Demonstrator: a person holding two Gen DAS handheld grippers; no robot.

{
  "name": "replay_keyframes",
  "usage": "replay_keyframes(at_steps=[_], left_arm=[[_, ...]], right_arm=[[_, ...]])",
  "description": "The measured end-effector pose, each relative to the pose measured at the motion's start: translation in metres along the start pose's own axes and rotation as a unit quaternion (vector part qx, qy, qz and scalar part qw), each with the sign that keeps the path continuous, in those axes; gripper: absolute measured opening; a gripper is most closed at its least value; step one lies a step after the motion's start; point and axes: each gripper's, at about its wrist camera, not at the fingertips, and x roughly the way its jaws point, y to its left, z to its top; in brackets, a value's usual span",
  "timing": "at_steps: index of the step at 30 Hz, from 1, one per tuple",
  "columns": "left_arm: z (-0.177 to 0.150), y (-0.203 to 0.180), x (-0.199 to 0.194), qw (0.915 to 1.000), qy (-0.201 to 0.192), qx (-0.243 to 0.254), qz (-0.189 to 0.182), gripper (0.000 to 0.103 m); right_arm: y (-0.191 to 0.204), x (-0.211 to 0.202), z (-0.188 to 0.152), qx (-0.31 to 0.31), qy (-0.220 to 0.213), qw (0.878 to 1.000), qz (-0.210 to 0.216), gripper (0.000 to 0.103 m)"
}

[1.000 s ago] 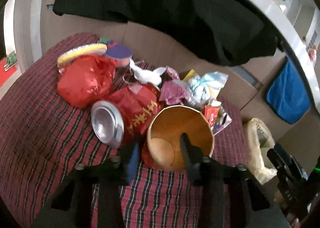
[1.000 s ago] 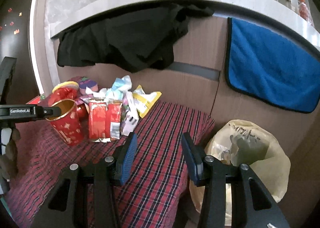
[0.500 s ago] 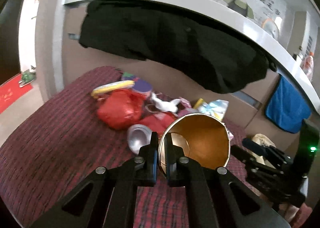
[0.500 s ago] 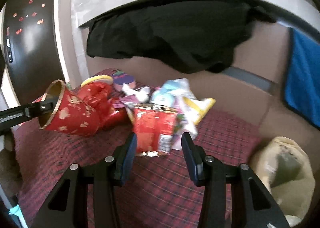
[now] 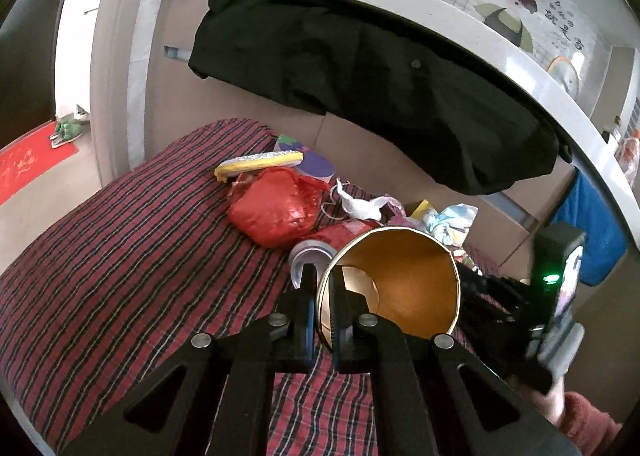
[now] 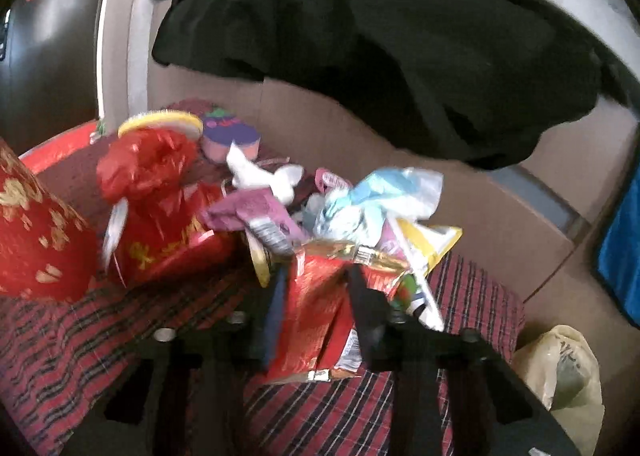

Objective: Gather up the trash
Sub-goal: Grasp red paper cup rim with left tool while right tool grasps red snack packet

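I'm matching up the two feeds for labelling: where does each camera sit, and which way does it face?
Left wrist: on the left gripper, looking down over the red plaid cloth at the trash pile; its fingers pinch the rim of the red paper cup with gold inside; the right gripper and a sleeve show at the right.
Right wrist: on the right gripper, facing the pile closer up, jaws just closing around a red foil snack packet.
Shared: cup, cloth, black garment.

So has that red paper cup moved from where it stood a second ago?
Yes. The red paper cup, pinched at its rim by the left tongs, has been lifted off the plaid cloth and tilted, away from the silver can.
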Motion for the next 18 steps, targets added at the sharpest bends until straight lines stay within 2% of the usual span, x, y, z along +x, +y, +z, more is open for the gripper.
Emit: replay_keyframes(at_steps=[2,4,11,18], left_arm=[[0.001,-0.002,0.0,1.0,-0.001,0.0,0.001,0.006],[0.003,-0.008,0.0,1.0,0.0,0.0,-0.002,0.006],[0.017,-0.05,-0.009,0.9995,-0.012,0.026,-0.015,0.006],[0.028,-0.11,-0.029,0.9968,-0.04,0.066,-0.021,0.006]], right_arm=[[-0.012,-0.006,-0.002,0.02,-0.002,0.999,0.028,0.004],[-0.027,-0.024,-0.001,0.046,-0.018,0.996,0.069,0.004],[-0.069,-0.08,0.006,0.067,-0.055,0.992,0.093,0.004],[-0.103,-0.13,0.009,0.077,-0.102,0.988,0.089,0.004]])
